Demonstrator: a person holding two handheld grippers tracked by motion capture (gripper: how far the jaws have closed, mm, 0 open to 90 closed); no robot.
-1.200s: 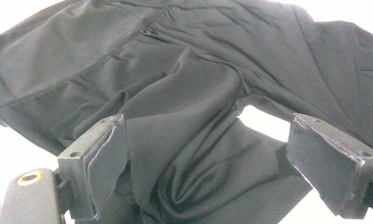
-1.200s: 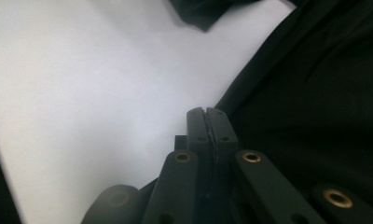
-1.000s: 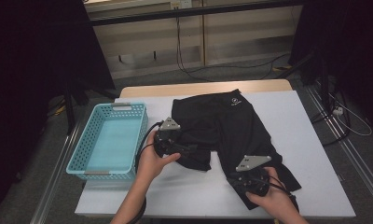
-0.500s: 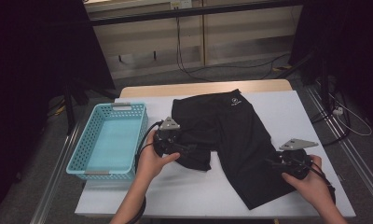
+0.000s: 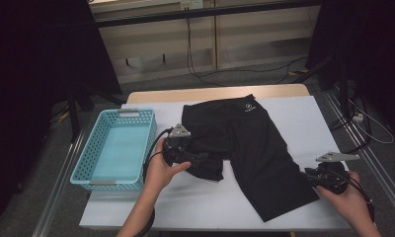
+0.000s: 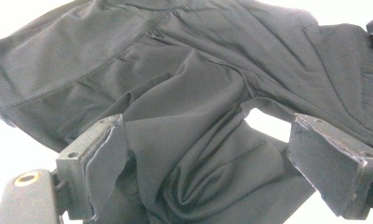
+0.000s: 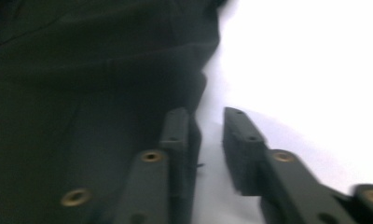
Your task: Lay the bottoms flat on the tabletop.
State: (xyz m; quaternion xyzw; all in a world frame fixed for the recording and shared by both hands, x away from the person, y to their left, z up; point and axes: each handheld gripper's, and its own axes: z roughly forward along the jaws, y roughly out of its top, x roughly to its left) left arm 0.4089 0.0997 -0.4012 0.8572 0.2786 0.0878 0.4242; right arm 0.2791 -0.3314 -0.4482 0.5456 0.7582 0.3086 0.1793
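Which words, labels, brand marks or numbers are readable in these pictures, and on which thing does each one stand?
No text can be read in any view.
Black shorts: a small white mark near the waistband in the high view, too small to read; I cannot tell whether it is a logo or letters.
Blue basket: no label seen.
Left claw and right claw: no markings seen.

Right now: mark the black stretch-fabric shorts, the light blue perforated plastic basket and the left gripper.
black stretch-fabric shorts (image 5: 257, 148), high view, on the flat right leg.
light blue perforated plastic basket (image 5: 147, 143), high view, on its right wall.
left gripper (image 6: 208, 154), left gripper view, midway between its fingertips, over bunched cloth.
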